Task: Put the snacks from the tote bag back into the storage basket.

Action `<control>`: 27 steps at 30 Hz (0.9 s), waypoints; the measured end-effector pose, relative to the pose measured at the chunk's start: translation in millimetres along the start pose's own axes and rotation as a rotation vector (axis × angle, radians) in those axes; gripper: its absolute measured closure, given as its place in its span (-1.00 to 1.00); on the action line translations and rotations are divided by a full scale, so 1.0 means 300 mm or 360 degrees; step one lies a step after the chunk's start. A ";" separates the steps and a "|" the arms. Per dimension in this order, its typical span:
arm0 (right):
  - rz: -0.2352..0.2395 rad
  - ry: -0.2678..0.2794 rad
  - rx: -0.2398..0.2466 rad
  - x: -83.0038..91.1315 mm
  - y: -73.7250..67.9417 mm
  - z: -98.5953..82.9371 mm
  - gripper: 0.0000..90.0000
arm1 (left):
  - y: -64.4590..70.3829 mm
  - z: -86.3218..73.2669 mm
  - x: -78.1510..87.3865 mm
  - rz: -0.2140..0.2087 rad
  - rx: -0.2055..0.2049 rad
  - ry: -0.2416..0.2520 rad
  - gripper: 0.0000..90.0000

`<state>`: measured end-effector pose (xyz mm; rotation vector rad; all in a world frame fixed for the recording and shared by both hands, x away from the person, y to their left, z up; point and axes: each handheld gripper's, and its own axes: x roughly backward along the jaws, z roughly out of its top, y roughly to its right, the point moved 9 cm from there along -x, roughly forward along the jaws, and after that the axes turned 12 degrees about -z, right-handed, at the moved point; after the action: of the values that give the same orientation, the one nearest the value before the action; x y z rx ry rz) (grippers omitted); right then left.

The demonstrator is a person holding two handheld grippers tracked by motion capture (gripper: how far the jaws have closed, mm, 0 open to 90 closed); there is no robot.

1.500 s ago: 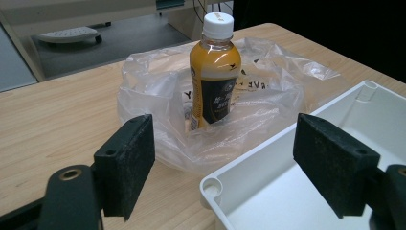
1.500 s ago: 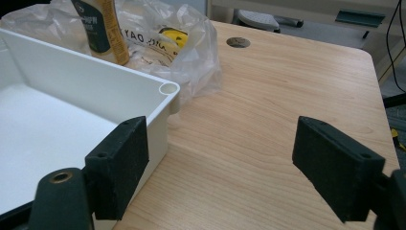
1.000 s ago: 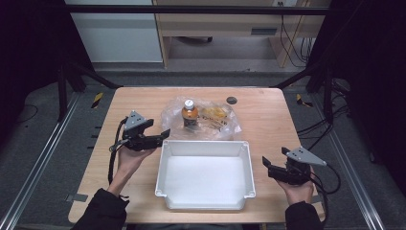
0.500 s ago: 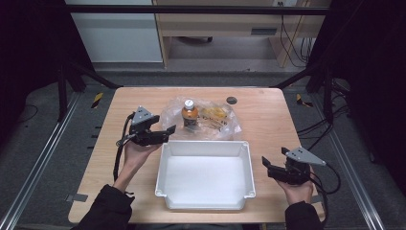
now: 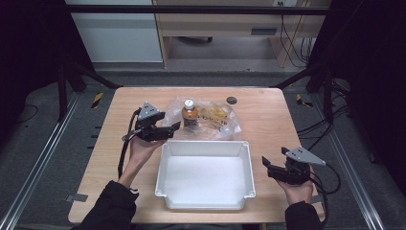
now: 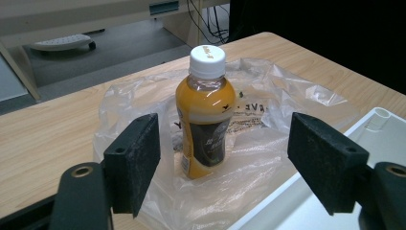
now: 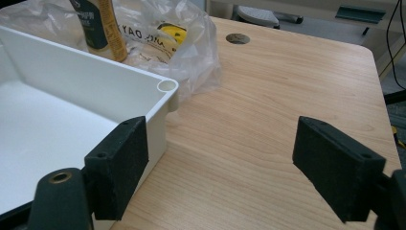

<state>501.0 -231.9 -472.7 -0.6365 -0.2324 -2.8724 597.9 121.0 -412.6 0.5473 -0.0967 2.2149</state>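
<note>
An orange drink bottle (image 5: 189, 115) with a white cap stands upright on a crumpled clear plastic bag (image 5: 218, 122) at the table's far middle. My left gripper (image 5: 172, 130) is open just left of the bottle, level with its lower half. In the left gripper view the bottle (image 6: 206, 115) stands a little beyond the gap between the two spread pads, touching neither, with the bag (image 6: 287, 96) under it. My right gripper (image 5: 267, 167) rests open near the front right, beside the right wall of a white bin (image 5: 206, 145). Nothing lies between its pads (image 7: 119, 163).
The white bin (image 7: 86, 81) is empty and takes up the front middle of the wooden table (image 5: 268, 115). Yellow items (image 5: 215, 115) lie inside the bag, right of the bottle. A dark round hole (image 5: 231, 100) marks the tabletop behind the bag. Bare wood lies right of the bin.
My left gripper has moved forward and to the right, closing in on the bottle while staying open. The right gripper has not moved.
</note>
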 end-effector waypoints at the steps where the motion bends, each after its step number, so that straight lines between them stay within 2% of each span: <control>1: -0.0002 0.0000 0.0002 0.000 0.000 0.000 -0.56 | -0.001 0.001 -0.003 -0.0003 -0.0004 -0.0005 -0.42; 15: -0.0003 -0.0001 -0.0004 0.000 0.004 -0.001 -0.56 | -0.001 0.032 -0.062 -0.0008 0.0006 0.0000 -0.42; 20: -0.0001 -0.0001 -0.0005 0.000 0.002 -0.001 -0.56 | -0.001 0.044 -0.076 -0.0003 -0.0017 -0.0013 -0.42; 27: 0.0000 0.0000 -0.0004 -0.001 0.002 -0.001 -0.56 | -0.001 0.072 -0.092 0.0015 -0.0049 0.0037 -0.43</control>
<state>501.2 -232.6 -473.0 -0.6374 -0.2289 -2.8729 621.1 96.0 -404.8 0.5054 -0.1210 2.2247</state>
